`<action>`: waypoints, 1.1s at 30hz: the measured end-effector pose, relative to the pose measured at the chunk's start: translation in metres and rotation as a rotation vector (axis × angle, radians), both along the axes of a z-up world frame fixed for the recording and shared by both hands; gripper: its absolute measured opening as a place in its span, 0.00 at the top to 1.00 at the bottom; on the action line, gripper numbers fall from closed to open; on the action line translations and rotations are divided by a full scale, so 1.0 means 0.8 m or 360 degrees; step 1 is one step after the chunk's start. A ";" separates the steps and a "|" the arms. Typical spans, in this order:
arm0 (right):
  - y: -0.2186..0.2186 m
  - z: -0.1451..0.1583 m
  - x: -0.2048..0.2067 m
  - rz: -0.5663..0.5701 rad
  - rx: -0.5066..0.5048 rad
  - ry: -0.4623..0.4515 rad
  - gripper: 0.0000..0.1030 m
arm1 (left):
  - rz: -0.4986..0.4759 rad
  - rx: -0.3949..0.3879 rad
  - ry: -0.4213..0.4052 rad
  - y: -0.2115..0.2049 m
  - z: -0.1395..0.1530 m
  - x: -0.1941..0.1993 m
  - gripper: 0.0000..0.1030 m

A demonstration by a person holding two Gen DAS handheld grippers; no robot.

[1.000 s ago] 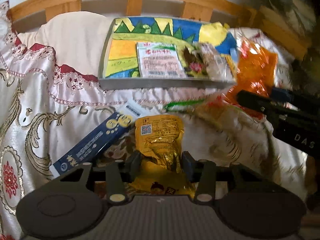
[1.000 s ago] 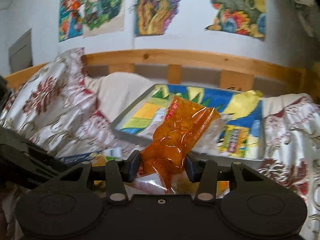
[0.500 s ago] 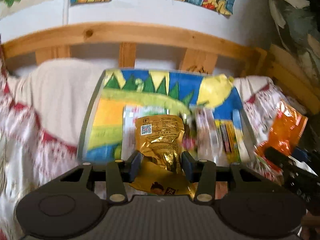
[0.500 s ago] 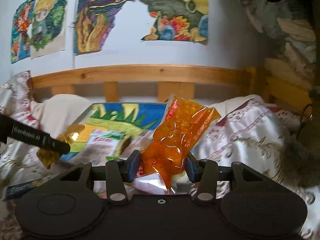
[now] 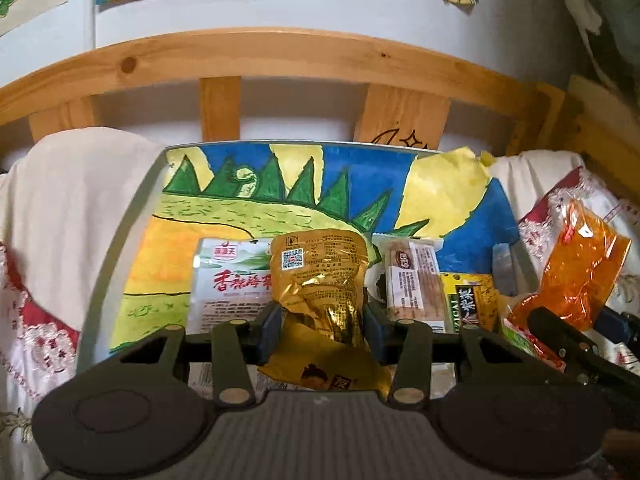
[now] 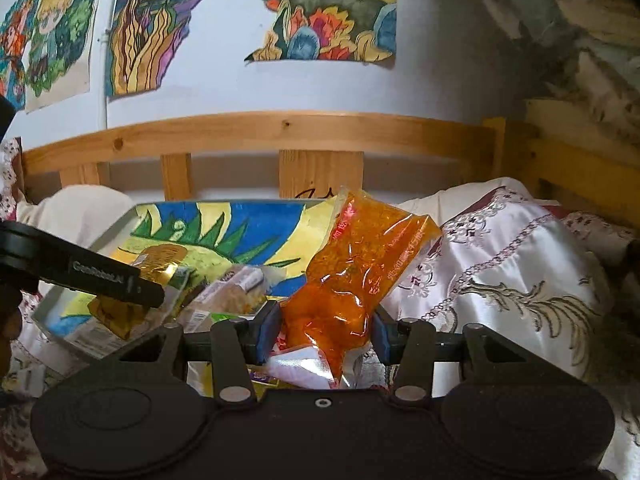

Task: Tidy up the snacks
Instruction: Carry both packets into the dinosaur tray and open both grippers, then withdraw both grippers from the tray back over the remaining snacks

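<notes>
Fingers (image 5: 272, 330) of the left gripper (image 5: 320, 330) are clenching a gold packet (image 5: 318, 276), carrying it above the tray (image 5: 120, 248); those of the right gripper (image 6: 326, 332) are pinching an orange packet (image 6: 360, 264) in the air beside the tray's right edge. Both packets are hanging over the bed (image 6: 500, 264), not yet set down.

Judging by the layout, the sorting is sitting around the middle. One painted tray is lying on the bed against the wooden rail (image 5: 280, 52). Inside it, three packets are clearly resting: a white packet (image 5: 228, 284), a tan bar (image 5: 412, 280) and a green-yellow packet (image 5: 472, 300); more may be hiding underneath. Two packets are being held, one per gripper. Some wrappers (image 6: 300, 368) are showing below the right gripper, too jumbled to count, and probably waiting their turn.
</notes>
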State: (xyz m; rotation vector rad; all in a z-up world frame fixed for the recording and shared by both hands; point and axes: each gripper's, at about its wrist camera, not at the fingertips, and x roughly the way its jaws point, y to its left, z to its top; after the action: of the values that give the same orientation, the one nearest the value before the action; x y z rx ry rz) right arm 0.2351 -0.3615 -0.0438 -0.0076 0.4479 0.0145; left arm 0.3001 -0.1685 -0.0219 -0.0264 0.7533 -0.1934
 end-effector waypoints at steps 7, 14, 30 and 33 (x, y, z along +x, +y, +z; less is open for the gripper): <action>0.010 -0.020 0.024 0.0066 -0.0054 0.0046 0.52 | -0.0005 0.0041 0.0003 -0.004 -0.019 0.008 0.52; 0.019 -0.030 0.029 0.0083 -0.0094 0.0085 0.49 | 0.0018 0.0031 0.0021 0.000 -0.029 0.013 0.52; 0.023 -0.018 0.018 0.0094 -0.0096 0.0021 0.15 | 0.0110 0.0005 -0.0055 0.015 -0.014 -0.006 0.11; 0.022 -0.013 0.014 0.0078 -0.0086 0.0010 0.11 | 0.0148 0.0020 -0.0104 0.026 -0.005 -0.017 0.07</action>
State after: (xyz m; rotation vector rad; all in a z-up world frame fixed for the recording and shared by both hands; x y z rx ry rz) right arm 0.2461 -0.3440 -0.0543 -0.0719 0.4540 0.0509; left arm 0.2868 -0.1477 -0.0255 -0.0430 0.6869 -0.1006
